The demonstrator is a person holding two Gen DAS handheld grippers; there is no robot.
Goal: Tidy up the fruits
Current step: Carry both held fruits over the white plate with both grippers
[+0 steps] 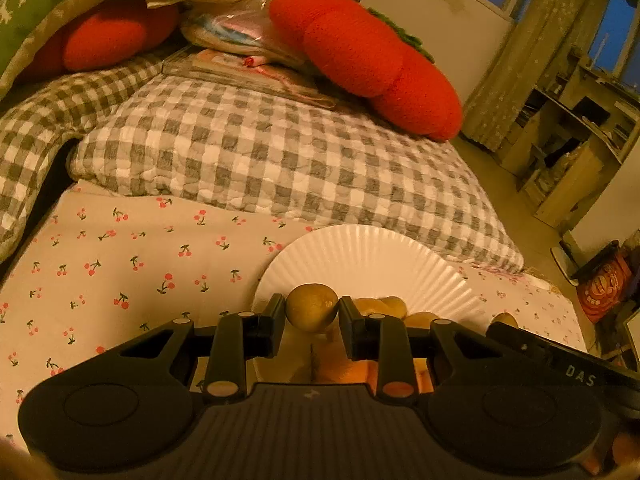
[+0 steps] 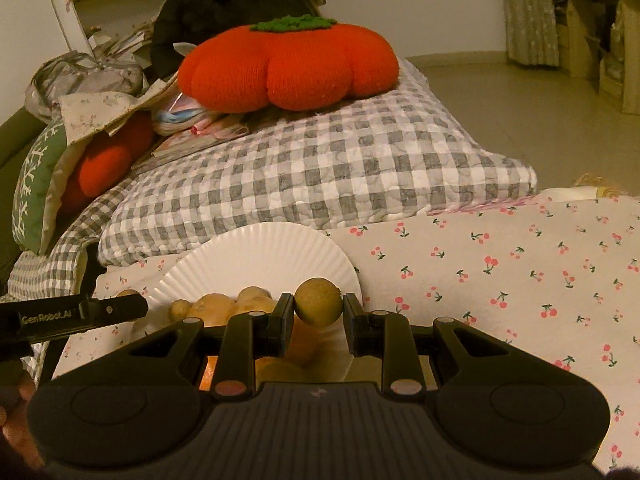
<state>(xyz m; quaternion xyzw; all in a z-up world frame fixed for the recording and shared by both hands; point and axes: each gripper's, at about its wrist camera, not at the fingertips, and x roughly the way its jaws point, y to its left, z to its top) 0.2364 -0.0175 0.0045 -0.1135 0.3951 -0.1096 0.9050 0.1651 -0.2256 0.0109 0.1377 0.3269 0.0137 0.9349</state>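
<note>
A white fluted paper plate [image 1: 372, 256] lies on the cherry-print sheet and also shows in the right wrist view [image 2: 260, 252]. Several small yellow-brown fruits [image 1: 386, 306] sit at its near side; they appear in the right wrist view [image 2: 216, 304] too. My left gripper [image 1: 312, 310] is shut on a round greenish-brown fruit [image 1: 312, 307], held just above the plate's near edge. My right gripper [image 2: 319, 304] is shut on a similar round fruit [image 2: 319, 301] over the plate's right edge. Orange fruit shows dimly under both grippers.
A grey checked quilt [image 1: 272, 148] lies folded behind the plate. A red pumpkin-shaped cushion [image 2: 288, 64] rests on it, with books, bags and another cushion to the left. The bed edge and floor are to the right [image 1: 520, 208]. The other gripper's arm [image 2: 72, 314] reaches in at left.
</note>
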